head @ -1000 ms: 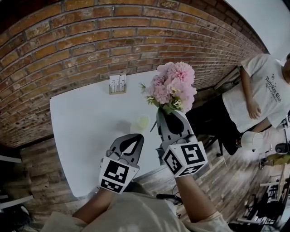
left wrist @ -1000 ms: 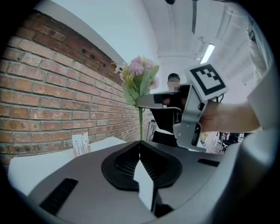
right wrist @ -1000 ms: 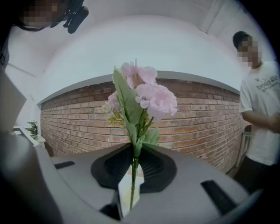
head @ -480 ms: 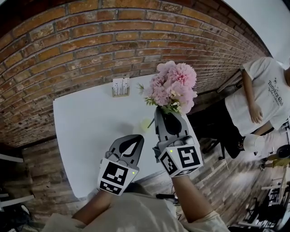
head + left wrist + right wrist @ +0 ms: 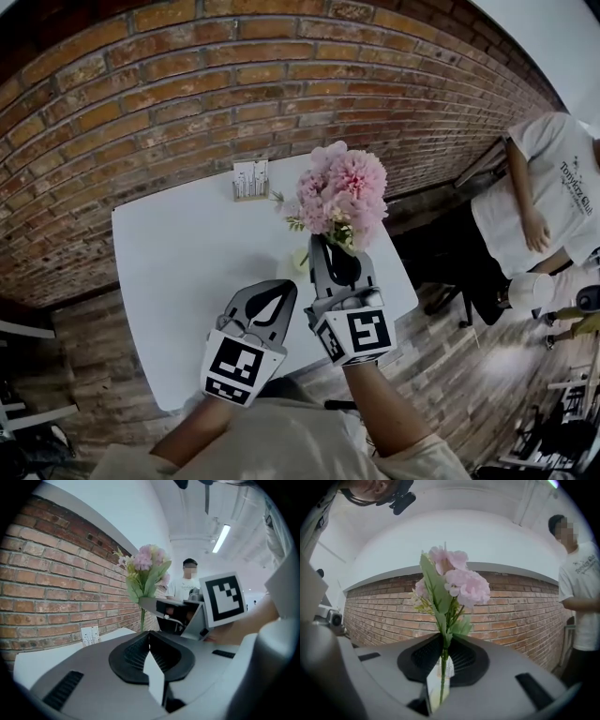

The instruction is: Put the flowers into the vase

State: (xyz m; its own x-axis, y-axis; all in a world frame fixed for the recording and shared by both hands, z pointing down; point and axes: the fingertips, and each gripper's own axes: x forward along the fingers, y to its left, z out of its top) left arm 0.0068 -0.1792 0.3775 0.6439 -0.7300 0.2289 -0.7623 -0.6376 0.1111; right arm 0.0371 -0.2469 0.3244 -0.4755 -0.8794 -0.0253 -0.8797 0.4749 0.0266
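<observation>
Backed by a curved brick wall [image 5: 187, 112], saw one white table [image 5: 178, 281], left half and near edge bare, open wooden floor [image 5: 450, 323] beyond its right corner. Counted two grippers, one bouquet, one pale vase [image 5: 299, 262], one card holder [image 5: 249, 180]. Found right gripper [image 5: 328, 248] clamped narrow on stems of flowers [image 5: 337, 197], further left and lower than a second before, close over the vase. Found left gripper [image 5: 275, 289] closed, empty, unmoved.

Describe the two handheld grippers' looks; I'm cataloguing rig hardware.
The left gripper and right gripper match: pale grey tapered jaws, black ribbed teardrop-shaped pads, and a white cube with black square markers behind. No cables show. The person wears a beige top.
</observation>
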